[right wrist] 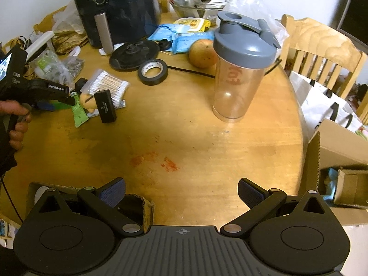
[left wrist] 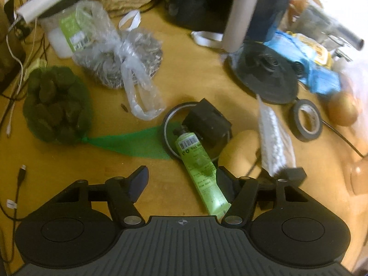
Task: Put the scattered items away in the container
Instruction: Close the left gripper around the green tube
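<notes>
My left gripper (left wrist: 181,179) is open low over the wooden table, and a green tube (left wrist: 200,168) lies between its fingers, close to the right finger. The tube also shows in the right wrist view (right wrist: 79,112), under the left gripper (right wrist: 66,100). A black block (left wrist: 207,122) sits on a round lid just past the tube. A potato (left wrist: 239,151) and a pack of cotton swabs (left wrist: 273,142) lie to the right. My right gripper (right wrist: 181,191) is open and empty over the table's near edge. A cardboard box (right wrist: 340,161) stands at the right.
A clear shaker bottle (right wrist: 239,69) with a grey lid stands right of centre. A tape roll (right wrist: 153,69), an orange (right wrist: 202,54), a black air fryer (right wrist: 119,7), a green net bag (left wrist: 55,105), a steel scourer in plastic (left wrist: 124,59) and cables crowd the far side. A chair (right wrist: 322,46) stands right.
</notes>
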The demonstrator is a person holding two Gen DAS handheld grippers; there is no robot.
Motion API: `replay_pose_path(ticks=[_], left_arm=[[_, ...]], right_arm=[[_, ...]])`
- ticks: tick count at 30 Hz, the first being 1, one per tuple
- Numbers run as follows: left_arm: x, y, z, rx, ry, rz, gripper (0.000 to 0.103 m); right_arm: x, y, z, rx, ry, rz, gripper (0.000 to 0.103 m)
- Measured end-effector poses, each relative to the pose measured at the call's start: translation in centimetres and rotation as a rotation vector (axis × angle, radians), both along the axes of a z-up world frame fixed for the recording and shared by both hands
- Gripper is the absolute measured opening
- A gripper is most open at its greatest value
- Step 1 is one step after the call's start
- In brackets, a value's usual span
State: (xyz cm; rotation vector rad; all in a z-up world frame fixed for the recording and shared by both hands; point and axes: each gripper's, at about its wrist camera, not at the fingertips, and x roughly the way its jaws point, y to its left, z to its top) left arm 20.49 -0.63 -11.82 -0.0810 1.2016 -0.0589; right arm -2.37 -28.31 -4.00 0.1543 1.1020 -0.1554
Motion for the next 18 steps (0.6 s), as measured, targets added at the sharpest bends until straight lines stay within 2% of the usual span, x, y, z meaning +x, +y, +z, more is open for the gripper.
replay_pose_path(ticks=[4,9,11,12,13,16,18], left_arm=[[0.9,0.2,-0.9,-0.026,0.015,0.028,0.064],[1.2,0.0,-1.3,-0.021,0.014,0.041,0.061],[1.2,0.0,-1.4,-0.028,0.014,0.038,0.058],[1.3,0.0,-1.4,-0.04,0.017,0.034,0.051],[1.3,-0.1,-1.5,-0.046,0.028,0.032,0.049],[1.2,-0.4,-1.8,-0.005,0.048,0.045,0.048],[1.0,-0.3,-2.0,-0.009,0.047,0.042,0.048]], right_arm=[[-0.3,-0.3,-0.1,-0.003,0.008,-0.021,0.103],[-0.5,-0.4,-0.2,-0.007,0.012,-0.035,0.103],[-0.5,-0.5,-0.2,-0.007,0.013,-0.039,0.103],[-0.5,-0.5,-0.2,-0.006,0.014,-0.039,0.103],[-0.5,-0.5,-0.2,-0.006,0.014,-0.039,0.103],[-0.4,-0.4,-0.2,-0.007,0.012,-0.033,0.103],[-0.5,-0.4,-0.1,-0.01,0.008,-0.029,0.103]])
